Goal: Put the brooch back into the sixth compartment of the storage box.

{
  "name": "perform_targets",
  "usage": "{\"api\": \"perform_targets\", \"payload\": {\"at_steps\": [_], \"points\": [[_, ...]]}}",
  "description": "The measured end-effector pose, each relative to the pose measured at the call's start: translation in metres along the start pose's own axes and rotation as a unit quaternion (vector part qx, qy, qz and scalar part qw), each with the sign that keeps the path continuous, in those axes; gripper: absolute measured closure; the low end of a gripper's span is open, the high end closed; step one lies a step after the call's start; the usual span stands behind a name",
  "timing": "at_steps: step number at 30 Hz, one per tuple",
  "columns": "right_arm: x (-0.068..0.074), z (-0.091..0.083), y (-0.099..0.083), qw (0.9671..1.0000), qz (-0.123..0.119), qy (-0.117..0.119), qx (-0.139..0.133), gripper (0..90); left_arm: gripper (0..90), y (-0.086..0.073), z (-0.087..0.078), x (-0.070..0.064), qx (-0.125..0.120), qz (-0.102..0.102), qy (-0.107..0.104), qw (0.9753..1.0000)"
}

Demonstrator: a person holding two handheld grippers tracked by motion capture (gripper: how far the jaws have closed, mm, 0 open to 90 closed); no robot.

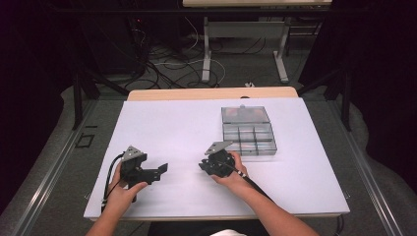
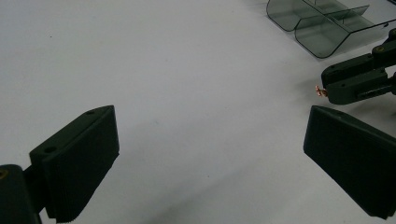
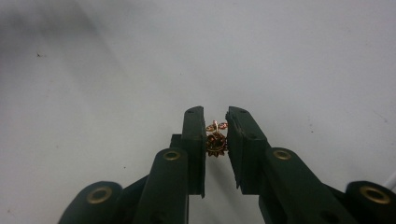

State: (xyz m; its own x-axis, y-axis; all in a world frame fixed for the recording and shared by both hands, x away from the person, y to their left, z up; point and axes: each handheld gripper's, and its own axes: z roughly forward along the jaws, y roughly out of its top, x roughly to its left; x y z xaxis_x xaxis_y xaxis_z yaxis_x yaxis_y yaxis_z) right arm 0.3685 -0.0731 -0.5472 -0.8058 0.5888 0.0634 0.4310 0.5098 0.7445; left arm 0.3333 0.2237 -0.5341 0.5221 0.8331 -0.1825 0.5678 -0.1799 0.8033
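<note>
While the left gripper [image 1: 161, 169] hovers low over the white table cover [image 1: 177, 132] with its jaws spread wide and nothing between them, it seems to be waiting rather than working; its fingers point toward the middle of the table, as if ready to take a handover or steady something. From its own camera the bare sheet lies between the two ridged pads [image 2: 79, 161], and the tip of the other gripper comes in at the far right with a tiny copper-coloured piece at its end.

Moving across, the right gripper [image 1: 204, 166] is held just above the cover near the person's side, and its jaws are pinched nearly together on a small earring [image 3: 216, 140], a gold-toned stud with dark stones, its post sticking up past the jaw tips. I'd guess it is gripped at the very tips because something this small would vanish deeper in the jaws.

Further right and a little farther back sits the clear compartment box [image 1: 248, 130], lid folded open behind it, with something reddish showing through the lid. Standing open like that, just beside the right hand [image 1: 235, 173], it looks to be where the earring belongs, though which compartment I cannot tell.
</note>
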Motion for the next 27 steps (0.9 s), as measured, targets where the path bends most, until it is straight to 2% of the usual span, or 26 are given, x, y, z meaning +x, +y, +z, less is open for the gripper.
{"api": "perform_targets", "payload": {"at_steps": [4,6,10,13,14,18,23,24,26,27], "points": [[0.000,-0.004,0.001,1.0000,0.003,-0.001,-0.001,77.7,4.0,0.000,0.000,0.000,0.000,0.000,0.000,1.0000],[-0.001,-0.004,0.001,0.9999,-0.003,0.000,-0.011,77.7,4.0,0.000,0.000,0.000,0.000,0.000,0.000,1.0000],[-0.001,-0.009,0.002,1.0000,-0.002,0.000,-0.001,77.7,4.0,0.000,0.000,0.000,-0.001,0.000,0.000,1.0000],[-0.001,-0.010,0.002,1.0000,0.003,0.002,-0.009,77.7,4.0,0.000,0.000,0.000,-0.001,0.000,0.000,1.0000],[-0.002,-0.011,0.002,0.9999,-0.003,0.006,-0.009,77.7,4.0,0.000,-0.001,0.000,-0.001,0.002,0.001,1.0000],[-0.003,-0.016,0.004,0.9999,-0.001,0.001,-0.010,77.7,4.0,0.000,0.000,0.000,-0.001,0.000,0.000,1.0000],[-0.005,-0.024,0.007,0.9999,0.014,0.000,0.002,77.7,4.0,0.000,0.000,0.000,-0.001,0.003,0.001,1.0000],[-0.007,-0.024,0.007,0.9999,0.008,0.000,-0.010,77.7,4.0,0.000,0.000,0.000,0.000,0.003,0.002,1.0000],[-0.009,-0.027,0.008,0.9999,0.015,0.001,0.000,77.7,4.0,0.000,0.000,0.000,-0.001,0.000,0.001,1.0000],[-0.009,-0.027,0.007,0.9998,0.017,-0.002,-0.008,77.7,4.0,0.000,0.000,0.000,0.000,0.000,0.001,1.0000]]}}
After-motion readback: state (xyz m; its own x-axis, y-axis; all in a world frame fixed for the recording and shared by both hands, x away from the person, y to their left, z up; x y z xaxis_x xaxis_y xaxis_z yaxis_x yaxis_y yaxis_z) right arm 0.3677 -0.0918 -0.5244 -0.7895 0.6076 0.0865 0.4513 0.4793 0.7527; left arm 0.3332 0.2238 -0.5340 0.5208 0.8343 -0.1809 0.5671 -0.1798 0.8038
